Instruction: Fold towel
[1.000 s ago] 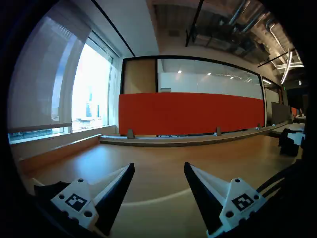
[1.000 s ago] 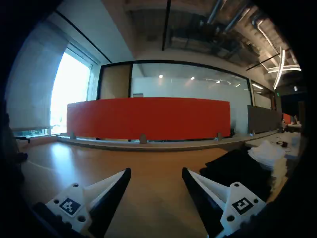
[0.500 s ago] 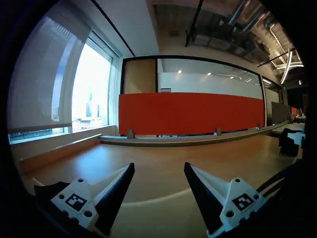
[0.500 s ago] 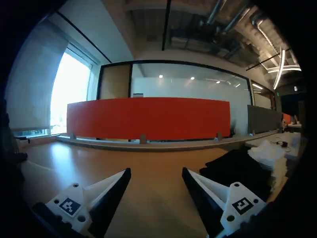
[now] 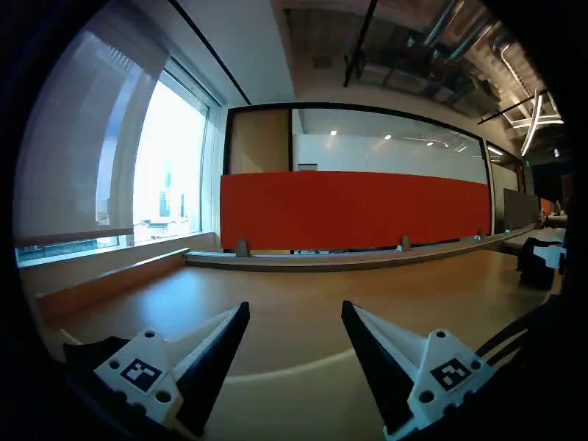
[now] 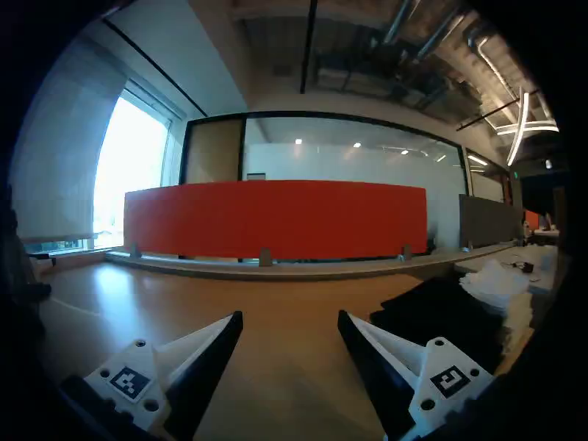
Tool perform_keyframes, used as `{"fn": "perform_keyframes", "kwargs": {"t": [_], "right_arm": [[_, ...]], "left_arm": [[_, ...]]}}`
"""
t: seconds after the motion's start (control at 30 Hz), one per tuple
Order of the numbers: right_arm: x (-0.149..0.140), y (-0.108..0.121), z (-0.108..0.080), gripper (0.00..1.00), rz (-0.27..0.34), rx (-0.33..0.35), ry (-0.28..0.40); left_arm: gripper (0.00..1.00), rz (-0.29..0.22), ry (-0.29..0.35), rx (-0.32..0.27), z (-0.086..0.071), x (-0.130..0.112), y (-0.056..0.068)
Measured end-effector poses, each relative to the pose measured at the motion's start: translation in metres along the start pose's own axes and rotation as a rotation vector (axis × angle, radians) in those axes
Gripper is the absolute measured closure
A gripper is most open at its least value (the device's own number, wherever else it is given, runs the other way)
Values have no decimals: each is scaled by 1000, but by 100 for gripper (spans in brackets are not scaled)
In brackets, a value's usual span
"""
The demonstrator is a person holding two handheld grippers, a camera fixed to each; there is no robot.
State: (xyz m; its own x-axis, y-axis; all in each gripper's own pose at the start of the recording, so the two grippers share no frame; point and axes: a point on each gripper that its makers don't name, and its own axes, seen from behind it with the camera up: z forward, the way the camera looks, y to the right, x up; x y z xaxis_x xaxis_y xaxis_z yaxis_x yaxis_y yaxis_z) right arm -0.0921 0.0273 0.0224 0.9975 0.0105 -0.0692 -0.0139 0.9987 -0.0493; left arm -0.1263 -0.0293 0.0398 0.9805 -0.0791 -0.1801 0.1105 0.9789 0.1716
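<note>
I see the right gripper [image 6: 290,316] at bottom centre, jaws wide apart, low over the light wooden tabletop [image 6: 147,294]. Flat black cloth [image 6: 441,309] at lower right, white pile of folded cloth [image 6: 507,290] beside it at right edge. Long red partition panel [image 6: 275,219] across mid-frame.

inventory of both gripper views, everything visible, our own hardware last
Wooden table top: one, light brown, under both grippers.
Orange-red divider panel: one, along the table's far edge.
Window: one, bright, far left.
Glass partition wall: one, black-framed, behind the divider.
Pile of black cloth: one, on the table at right, beside the right gripper's finger.
Stack of white towels: one, just past the black pile, far right.
Ceiling pipes: several, grey, overhead.
Strip lights: a few, white, upper right.
Left gripper: one, white and black fingers, open, holding nothing.
Right gripper: one, same colours, open, holding nothing.
</note>
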Motion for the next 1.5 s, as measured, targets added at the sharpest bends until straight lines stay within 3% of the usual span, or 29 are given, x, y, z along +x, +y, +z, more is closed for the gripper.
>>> {"fn": "perform_keyframes", "kwargs": {"t": [1.5], "right_arm": [[0,-1,0,0,0,0,0]], "left_arm": [[7,-3,-3,-1,-1,5,-3]]}}
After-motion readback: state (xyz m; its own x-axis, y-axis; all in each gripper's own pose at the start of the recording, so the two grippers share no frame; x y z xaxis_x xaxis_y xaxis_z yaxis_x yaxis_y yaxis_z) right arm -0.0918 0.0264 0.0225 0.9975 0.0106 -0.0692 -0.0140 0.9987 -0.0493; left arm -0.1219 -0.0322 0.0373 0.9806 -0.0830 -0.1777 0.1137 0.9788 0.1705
